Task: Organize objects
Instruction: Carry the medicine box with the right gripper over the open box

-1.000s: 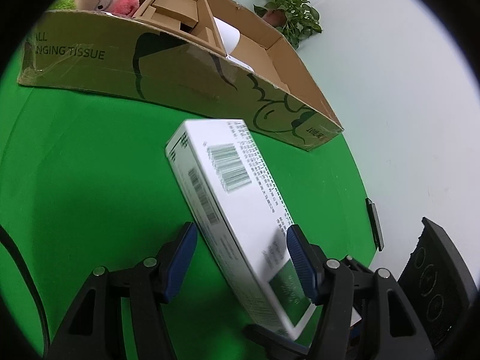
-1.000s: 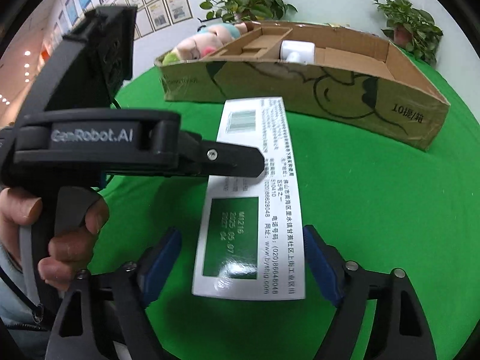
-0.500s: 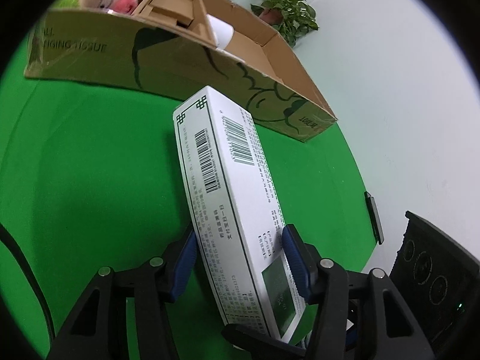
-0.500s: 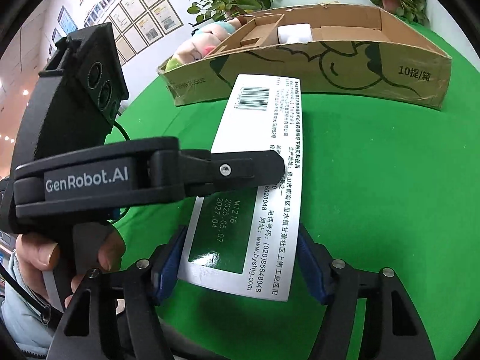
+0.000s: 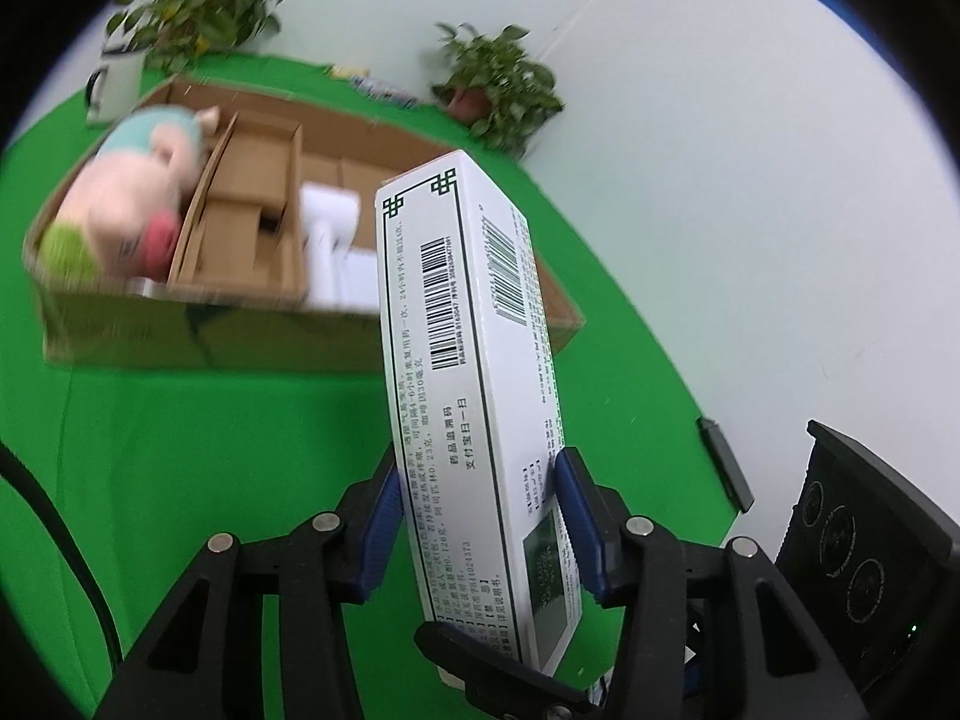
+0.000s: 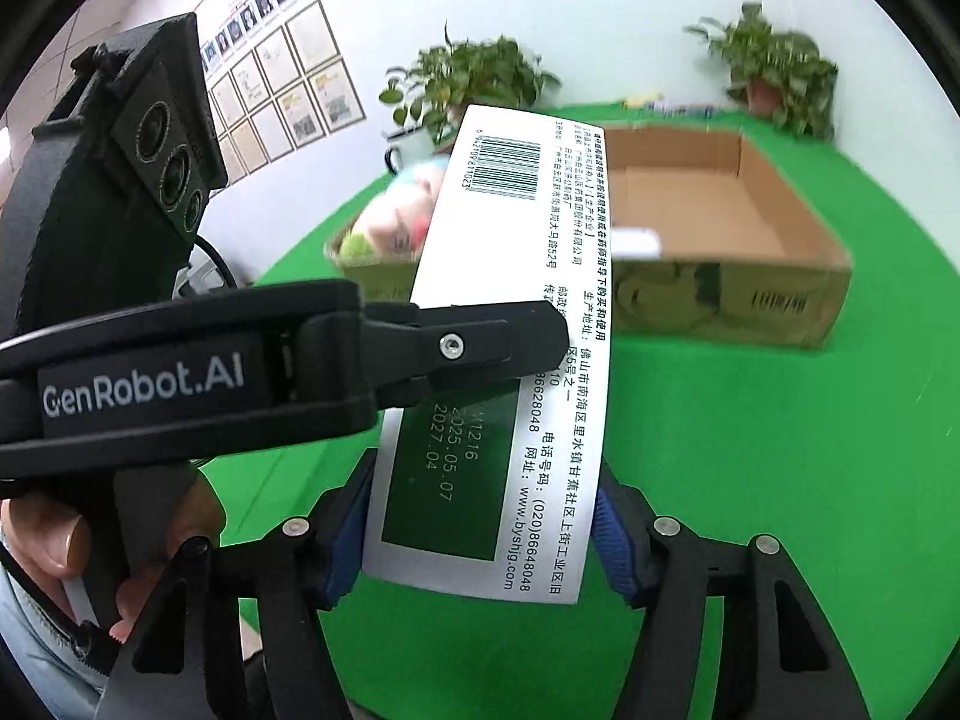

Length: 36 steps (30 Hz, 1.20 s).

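Note:
A long white medicine box with barcodes and a green panel is held in the air above the green table, tilted up towards the cardboard box. My left gripper is shut on its two narrow sides near the lower end. My right gripper is shut on the same box across its wide face. The left gripper's finger crosses in front of the box in the right wrist view. The open cardboard box stands behind it, with its right part bare.
In the cardboard box lie a pink plush toy, smaller brown cartons and a white packet. Potted plants and a mug stand at the table's far edge. A dark flat object lies by the right edge.
Both grippers have closed on the medicine box and lifted it off the table; it now tilts up and sits higher, closer to the cardboard box, whose inside shows more.

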Each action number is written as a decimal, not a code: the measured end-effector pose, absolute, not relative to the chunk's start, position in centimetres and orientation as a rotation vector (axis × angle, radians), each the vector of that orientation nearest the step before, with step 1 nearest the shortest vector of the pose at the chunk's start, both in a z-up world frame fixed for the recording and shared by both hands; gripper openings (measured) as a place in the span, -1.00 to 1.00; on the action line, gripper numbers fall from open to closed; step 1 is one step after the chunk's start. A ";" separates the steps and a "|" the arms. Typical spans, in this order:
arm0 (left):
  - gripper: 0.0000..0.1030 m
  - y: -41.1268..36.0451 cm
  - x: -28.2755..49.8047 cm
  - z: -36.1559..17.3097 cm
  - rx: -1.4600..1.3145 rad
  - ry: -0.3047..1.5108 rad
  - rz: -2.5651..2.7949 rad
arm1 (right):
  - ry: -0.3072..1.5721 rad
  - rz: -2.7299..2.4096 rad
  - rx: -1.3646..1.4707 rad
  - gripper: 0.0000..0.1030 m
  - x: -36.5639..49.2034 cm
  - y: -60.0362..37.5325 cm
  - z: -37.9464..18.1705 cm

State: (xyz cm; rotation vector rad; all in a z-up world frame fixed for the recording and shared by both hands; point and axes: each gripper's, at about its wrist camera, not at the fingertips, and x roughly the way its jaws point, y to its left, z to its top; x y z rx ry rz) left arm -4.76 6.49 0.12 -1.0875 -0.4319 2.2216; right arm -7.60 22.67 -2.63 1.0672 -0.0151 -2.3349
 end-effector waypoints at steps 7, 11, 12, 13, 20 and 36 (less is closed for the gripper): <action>-0.08 7.5 -6.8 3.7 -1.000 -0.407 2.233 | -0.001 -2.417 0.981 0.16 -9.9 22.8 1.2; -0.09 7.1 -7.2 5.4 -0.972 -0.388 2.262 | -0.014 -2.431 0.936 0.15 -10.6 22.4 2.4; -0.09 7.0 -7.4 5.4 -0.971 -0.389 2.266 | -0.007 -2.432 0.930 0.15 -10.9 22.0 2.7; -0.09 6.8 -7.6 5.7 -0.970 -0.390 2.270 | -0.008 -2.429 0.927 0.15 -11.0 22.1 3.1; -0.10 7.3 -9.5 8.5 -0.935 -0.355 2.315 | -0.014 -2.422 0.912 0.15 -13.7 21.0 5.6; -0.11 11.7 -18.8 11.6 -0.925 -0.373 2.228 | 0.016 -2.488 0.953 0.14 -24.9 23.1 10.7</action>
